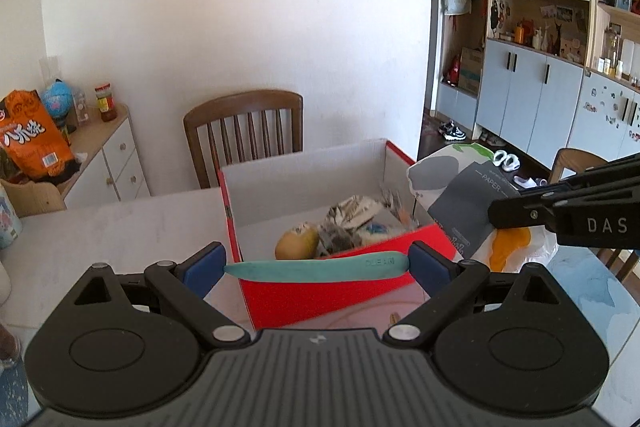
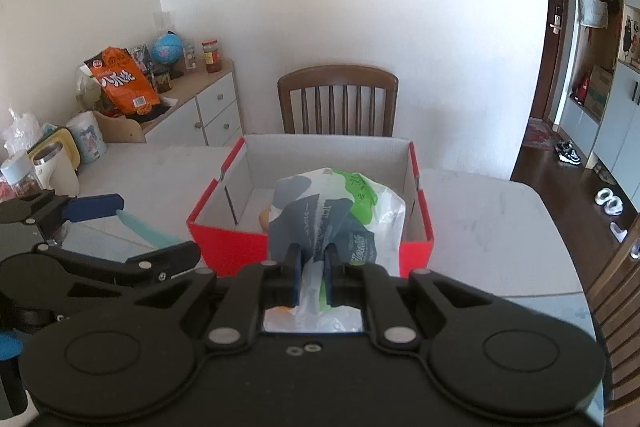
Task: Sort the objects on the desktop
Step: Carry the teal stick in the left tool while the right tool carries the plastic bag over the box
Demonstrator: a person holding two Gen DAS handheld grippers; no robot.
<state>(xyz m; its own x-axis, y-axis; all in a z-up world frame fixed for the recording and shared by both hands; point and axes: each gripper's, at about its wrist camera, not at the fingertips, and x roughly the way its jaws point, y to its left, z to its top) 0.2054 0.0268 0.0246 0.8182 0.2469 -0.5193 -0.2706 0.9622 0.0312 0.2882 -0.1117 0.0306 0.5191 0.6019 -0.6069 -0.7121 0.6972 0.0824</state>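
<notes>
Two tools, teal stick (image 1: 316, 267) spanning left tool (image 1: 316, 269)

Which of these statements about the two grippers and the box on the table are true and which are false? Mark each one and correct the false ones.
1. The left gripper holds a teal strip crosswise between its blue pads. True.
2. The right gripper is wide open and holds nothing. False: it is shut on a plastic tissue pack printed with "PAPER".
3. The red box is open at the top, with white inner walls. True.
4. The red box is empty. False: the left wrist view shows a brownish round fruit and crumpled wrappers inside.
5. A wooden chair stands behind the table. True.
</notes>
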